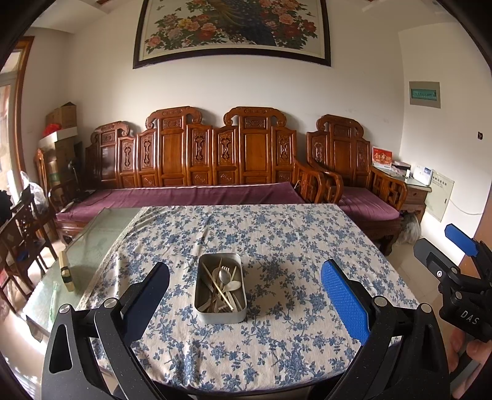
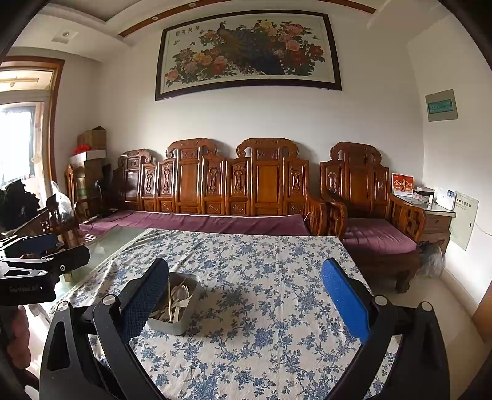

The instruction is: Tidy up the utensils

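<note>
Centrally, a grey metal tin [image 1: 220, 289] is shown resting on the blue-flowered tablecloth [image 1: 276, 234], nearer the cloth's near edge than its far edge. Within the tin, a loose heap of utensils [image 1: 223, 287] is contained: a metal spoon [image 1: 225, 277], a fork [image 1: 224, 268], a pale plastic spoon [image 1: 232, 286] and thin chopsticks [image 1: 216, 287] lying crossed over one another; further pieces cannot be told apart.

On either side of the tin, the fingers of the left gripper [image 1: 245, 290] are seen spread wide apart, with nothing held between them; the tin lies between them in that view, untouched. To the right of the tin, the right gripper [image 2: 245, 292] is likewise held with its fingers wide apart and empty above the bare cloth; in its own view the tin [image 2: 175, 307] is partly hidden behind its left finger [image 2: 144, 301].

Left of the tin, an uncovered glass tabletop [image 1: 92, 243] is visible beside the cloth's edge. Beyond the tin, a carved wooden sofa [image 1: 209, 154] with purple cushions is set against the wall, and a framed flower painting [image 1: 233, 27] is hung above it.
</note>
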Motion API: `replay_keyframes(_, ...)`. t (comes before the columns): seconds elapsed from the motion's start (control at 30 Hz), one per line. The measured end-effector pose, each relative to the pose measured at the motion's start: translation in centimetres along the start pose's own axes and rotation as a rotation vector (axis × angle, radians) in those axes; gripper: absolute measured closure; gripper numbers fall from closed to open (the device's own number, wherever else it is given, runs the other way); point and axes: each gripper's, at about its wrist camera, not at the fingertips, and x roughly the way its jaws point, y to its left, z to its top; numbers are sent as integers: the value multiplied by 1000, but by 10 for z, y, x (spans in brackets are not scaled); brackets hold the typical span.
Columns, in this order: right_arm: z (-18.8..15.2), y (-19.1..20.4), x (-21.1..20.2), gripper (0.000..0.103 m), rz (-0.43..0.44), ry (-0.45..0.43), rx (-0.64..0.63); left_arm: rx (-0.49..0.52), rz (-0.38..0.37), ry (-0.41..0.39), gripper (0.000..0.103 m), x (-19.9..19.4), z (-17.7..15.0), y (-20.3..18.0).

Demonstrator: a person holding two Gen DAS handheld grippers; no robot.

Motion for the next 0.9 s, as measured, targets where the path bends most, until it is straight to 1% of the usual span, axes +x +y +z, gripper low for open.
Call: replay_keyframes(0.9, -1, 1, 0, 3, 1, 2, 1, 1, -4, -2, 8, -2, -2, -2)
